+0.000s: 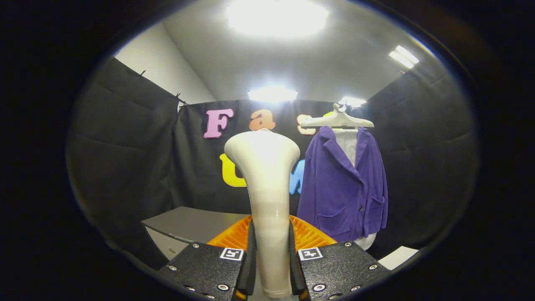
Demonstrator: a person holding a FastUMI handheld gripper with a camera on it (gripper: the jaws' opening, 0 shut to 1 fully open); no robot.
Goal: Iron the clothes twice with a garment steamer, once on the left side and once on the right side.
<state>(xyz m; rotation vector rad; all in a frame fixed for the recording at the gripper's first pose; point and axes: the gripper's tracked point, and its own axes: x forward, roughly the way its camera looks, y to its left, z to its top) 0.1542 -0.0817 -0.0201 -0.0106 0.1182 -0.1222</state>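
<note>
Gripper (269,259) clamped, both fingers pressing the garment steamer (265,196) handle | steamer stands upright between the fingers, head flaring above | purple jacket (345,188) on white hanger (336,120) beyond, off right | grey table (188,223) ahead left.

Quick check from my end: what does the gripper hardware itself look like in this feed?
The gripper has two black, angular, matte carriage blocks studded with silver screws. Each block carries a small square black-and-white marker near its inner top corner. Two slim, flat, upright fingers rise from between them.
</note>
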